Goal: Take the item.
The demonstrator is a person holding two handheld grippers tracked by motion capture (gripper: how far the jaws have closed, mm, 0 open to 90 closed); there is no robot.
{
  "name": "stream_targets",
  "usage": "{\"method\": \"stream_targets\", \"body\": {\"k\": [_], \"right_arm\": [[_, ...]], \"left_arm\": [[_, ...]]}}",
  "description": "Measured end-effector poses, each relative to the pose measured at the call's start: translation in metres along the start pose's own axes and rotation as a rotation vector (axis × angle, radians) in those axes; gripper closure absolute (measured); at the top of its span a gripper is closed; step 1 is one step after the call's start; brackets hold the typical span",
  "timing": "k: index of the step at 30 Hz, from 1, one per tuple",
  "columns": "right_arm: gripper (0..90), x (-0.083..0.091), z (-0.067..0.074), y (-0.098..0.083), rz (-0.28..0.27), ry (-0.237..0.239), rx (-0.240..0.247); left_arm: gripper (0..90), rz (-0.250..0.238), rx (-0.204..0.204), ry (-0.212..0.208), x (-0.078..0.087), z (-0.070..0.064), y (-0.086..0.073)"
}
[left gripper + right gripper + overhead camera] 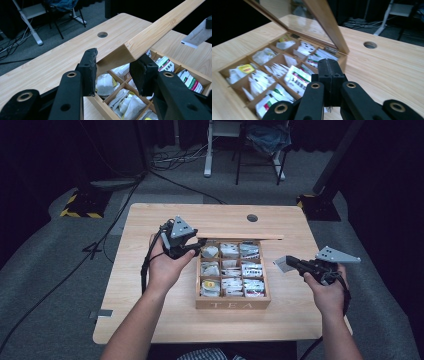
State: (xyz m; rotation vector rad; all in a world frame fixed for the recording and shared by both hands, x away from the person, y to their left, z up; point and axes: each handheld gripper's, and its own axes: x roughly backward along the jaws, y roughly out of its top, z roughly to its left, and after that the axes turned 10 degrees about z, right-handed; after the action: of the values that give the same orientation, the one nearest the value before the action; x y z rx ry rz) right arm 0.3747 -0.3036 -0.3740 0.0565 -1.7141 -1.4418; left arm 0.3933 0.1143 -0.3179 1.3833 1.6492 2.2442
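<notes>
tea box (233, 304) | wooden, lettered TEA, centre of table | lid (240, 236) raised | compartments hold tea bags (252, 270)

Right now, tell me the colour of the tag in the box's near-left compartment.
Yellow. The tag lies on a pale tea bag in the tea box, clearest in the right gripper view.

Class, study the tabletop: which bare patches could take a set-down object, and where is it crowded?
Bare wood lies left of the tea box, along the table's far edge around the cable hole, and along the near edge. Crowded: the box's packet-filled compartments, the raised lid, both grippers beside it.
</notes>
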Motion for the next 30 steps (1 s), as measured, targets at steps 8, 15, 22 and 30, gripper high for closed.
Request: {"method": "stream_targets", "body": {"k": [8,15,22,30], "right_arm": [[90.0,-0.009,-0.013,-0.01,0.025,-0.034,-0.03],[90.0,-0.02,-0.027,-0.022,0.052,-0.072,-0.067],[90.0,-0.031,-0.039,-0.033,0.076,-0.096,-0.11],[90.0,-0.041,-0.047,-0.043,0.1,-0.094,-0.141]], "left_arm": [[58.0,-0.001,-0.001,0.002,-0.001,0.0,0.0],[57.8,0.0,0.0,0.003,-0.001,-0.001,0.0],[57.5,0.002,-0.001,0.001,-0.001,0.0,0.0],[57.5,0.004,0.0,-0.001,-0.001,0.0,0.0]]}}
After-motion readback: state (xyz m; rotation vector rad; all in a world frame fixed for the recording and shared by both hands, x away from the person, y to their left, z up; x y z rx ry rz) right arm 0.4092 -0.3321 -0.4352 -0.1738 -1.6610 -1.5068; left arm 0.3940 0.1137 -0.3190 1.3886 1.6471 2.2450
